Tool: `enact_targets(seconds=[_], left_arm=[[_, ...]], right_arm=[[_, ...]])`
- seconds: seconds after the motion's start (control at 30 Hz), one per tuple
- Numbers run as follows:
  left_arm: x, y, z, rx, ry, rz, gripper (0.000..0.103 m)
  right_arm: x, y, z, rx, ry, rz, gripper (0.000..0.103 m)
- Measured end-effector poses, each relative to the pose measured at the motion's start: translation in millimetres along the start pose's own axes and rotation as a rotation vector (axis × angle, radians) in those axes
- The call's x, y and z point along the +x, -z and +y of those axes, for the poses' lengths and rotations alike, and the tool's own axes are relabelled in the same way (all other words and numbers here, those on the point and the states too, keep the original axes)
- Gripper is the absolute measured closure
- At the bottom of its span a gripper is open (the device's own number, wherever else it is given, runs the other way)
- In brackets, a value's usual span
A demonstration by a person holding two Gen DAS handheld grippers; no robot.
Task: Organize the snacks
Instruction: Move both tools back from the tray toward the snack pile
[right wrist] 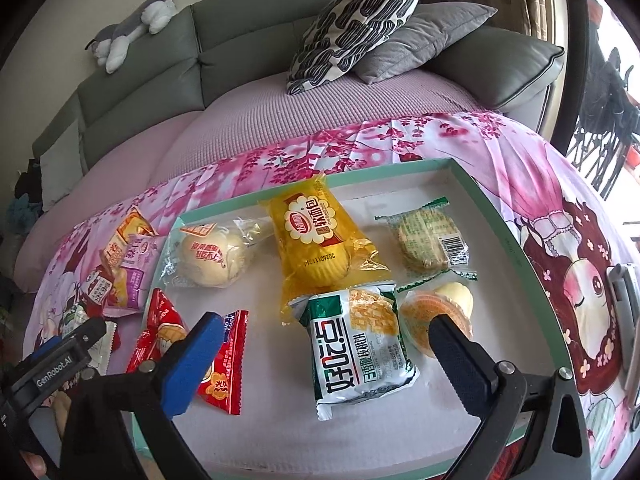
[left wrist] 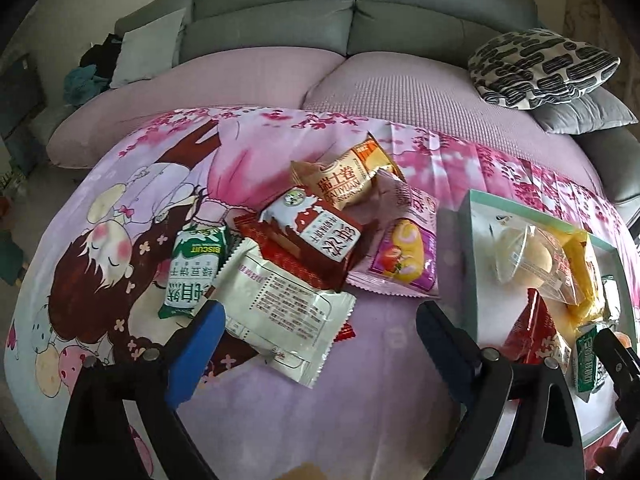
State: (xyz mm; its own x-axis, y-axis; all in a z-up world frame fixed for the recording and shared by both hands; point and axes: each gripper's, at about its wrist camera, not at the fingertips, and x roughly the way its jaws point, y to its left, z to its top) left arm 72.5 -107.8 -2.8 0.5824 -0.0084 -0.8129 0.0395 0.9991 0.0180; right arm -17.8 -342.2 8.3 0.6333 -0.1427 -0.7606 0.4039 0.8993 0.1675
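My left gripper [left wrist: 320,320] is open over a pile of snacks on the pink cloth. A white packet [left wrist: 280,304] lies between its blue pads, untouched. Around it lie a green biscuit packet [left wrist: 196,268], a red-brown packet [left wrist: 316,236], a beige roll packet [left wrist: 348,180] and a purple one [left wrist: 404,260]. My right gripper [right wrist: 326,332] is open above the teal-rimmed tray [right wrist: 480,184], with a green-white packet [right wrist: 360,348] lying flat between its fingers. The tray also holds a yellow bread packet [right wrist: 320,240], a clear bun packet [right wrist: 212,256], a cookie packet [right wrist: 430,244], a jelly cup [right wrist: 436,312] and red packets [right wrist: 224,364].
The cartoon-print cloth [left wrist: 160,200] covers a surface in front of a grey sofa [left wrist: 272,12]. A patterned cushion [right wrist: 352,20] and a grey cushion [right wrist: 424,36] rest on the sofa's right end. A plush toy [right wrist: 132,28] lies on the backrest.
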Motion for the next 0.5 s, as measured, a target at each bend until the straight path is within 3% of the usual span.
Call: enact_targets(seconds=[0.5], left_arm=[[-5, -6, 34, -0.092, -0.004, -0.012, 0.006]], right_arm=[[-6, -4, 21, -0.023, -0.032, -0.03, 0.0]])
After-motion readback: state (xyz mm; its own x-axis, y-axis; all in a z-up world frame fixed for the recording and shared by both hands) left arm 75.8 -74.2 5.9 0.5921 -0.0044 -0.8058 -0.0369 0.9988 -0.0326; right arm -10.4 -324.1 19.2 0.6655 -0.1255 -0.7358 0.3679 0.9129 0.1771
